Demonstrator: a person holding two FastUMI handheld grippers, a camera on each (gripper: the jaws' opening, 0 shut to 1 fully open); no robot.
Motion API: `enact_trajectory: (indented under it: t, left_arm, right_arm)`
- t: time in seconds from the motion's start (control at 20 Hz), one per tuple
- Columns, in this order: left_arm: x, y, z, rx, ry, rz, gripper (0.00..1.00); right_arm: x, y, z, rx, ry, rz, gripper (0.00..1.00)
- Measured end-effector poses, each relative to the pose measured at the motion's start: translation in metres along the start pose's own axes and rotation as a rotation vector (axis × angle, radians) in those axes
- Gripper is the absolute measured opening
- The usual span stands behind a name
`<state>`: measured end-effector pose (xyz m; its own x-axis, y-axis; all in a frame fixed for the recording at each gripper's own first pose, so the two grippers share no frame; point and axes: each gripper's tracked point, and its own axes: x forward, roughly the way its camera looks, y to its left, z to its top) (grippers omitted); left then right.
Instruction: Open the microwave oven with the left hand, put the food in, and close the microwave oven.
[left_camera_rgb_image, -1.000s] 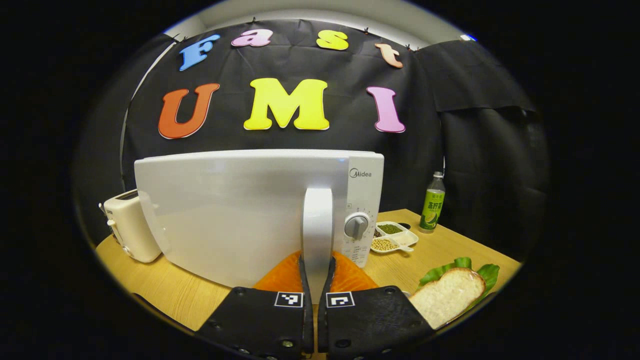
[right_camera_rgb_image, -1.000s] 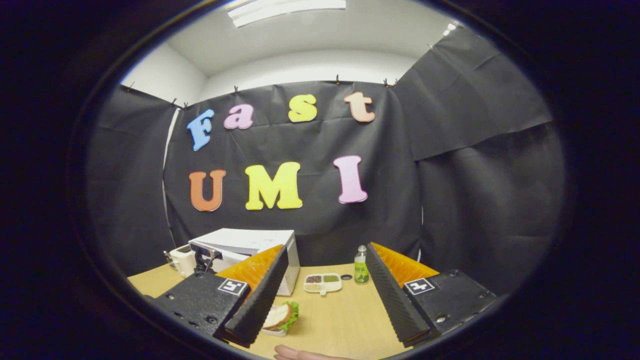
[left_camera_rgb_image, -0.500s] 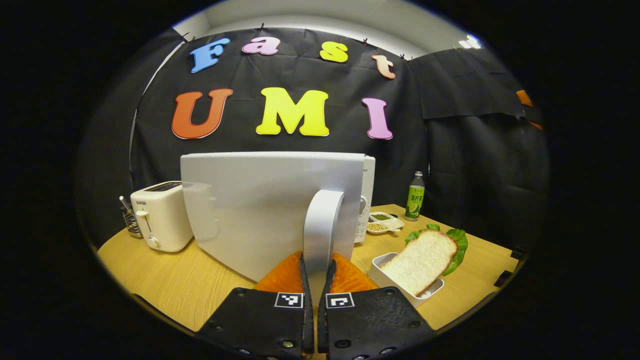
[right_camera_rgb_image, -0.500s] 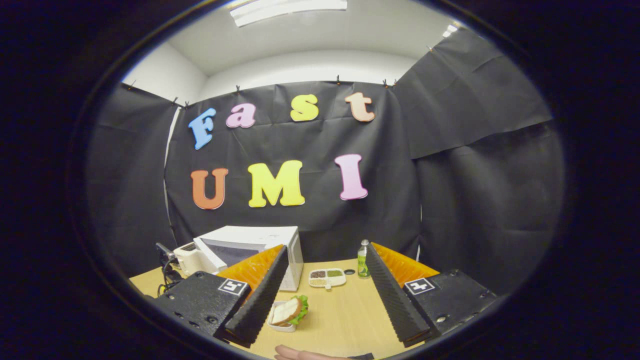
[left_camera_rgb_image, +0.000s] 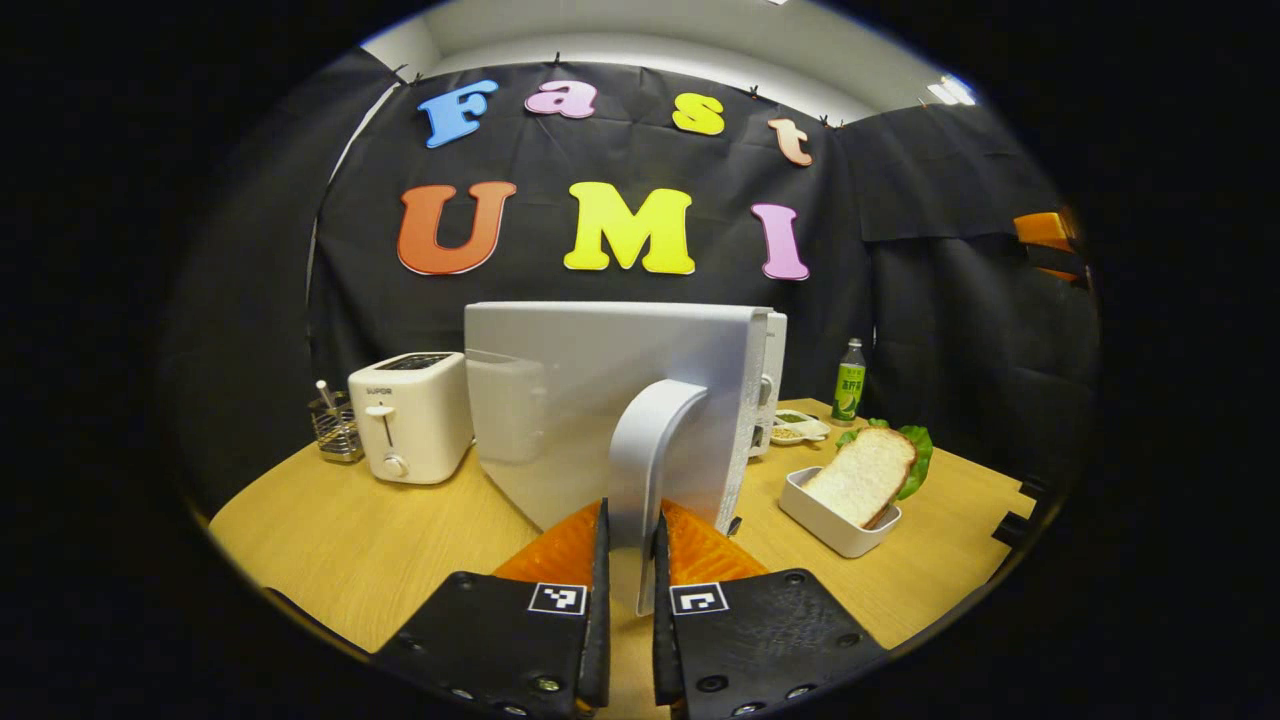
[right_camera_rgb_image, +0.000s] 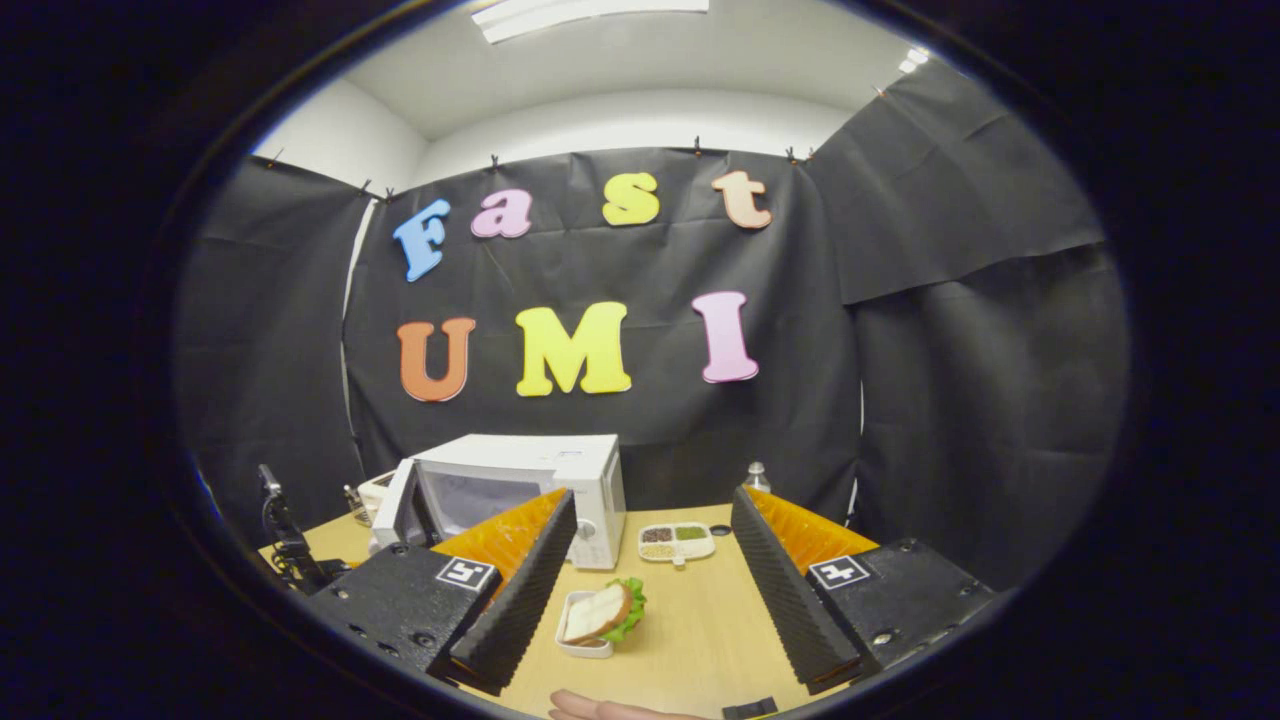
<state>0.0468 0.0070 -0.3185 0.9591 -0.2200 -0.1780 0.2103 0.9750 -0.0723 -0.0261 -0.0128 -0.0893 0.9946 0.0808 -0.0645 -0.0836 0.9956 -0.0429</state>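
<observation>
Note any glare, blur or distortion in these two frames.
Left gripper view: sharp; fisheye bows the microwave door, soft sheen on it, no harsh glare. Right gripper view: sharp; ceiling light blown out at top, table evenly lit, wall edges curved.

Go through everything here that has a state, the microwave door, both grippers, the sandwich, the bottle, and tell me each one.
White microwave door: swung open.
Left gripper: shut on the white door handle.
Right gripper: open, holding nothing.
Sandwich with lettuce: resting in its white tray on the wooden table, outside the microwave.
Green drink bottle: upright.
</observation>
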Motion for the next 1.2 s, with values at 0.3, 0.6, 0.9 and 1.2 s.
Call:
enact_trajectory:
  t: [0.3,0.6,0.9,1.2]
  left_arm:
    - [-0.076,0.086,-0.006,-0.006,0.035,0.238,0.53]
    - [-0.135,0.12,0.049,-0.027,-0.027,0.382,0.85]
    - [-0.154,0.111,0.139,-0.006,-0.161,0.429,0.95]
    - [-0.147,0.075,0.198,-0.012,-0.227,0.397,0.95]
  right_arm:
    - [0.021,0.01,-0.025,-0.016,0.059,0.024,0.99]
    - [0.06,0.006,-0.039,-0.032,0.148,0.046,0.91]
    - [0.098,0.0,-0.064,0.022,0.354,0.145,0.92]
    - [0.124,-0.017,-0.115,0.041,0.644,0.253,0.99]
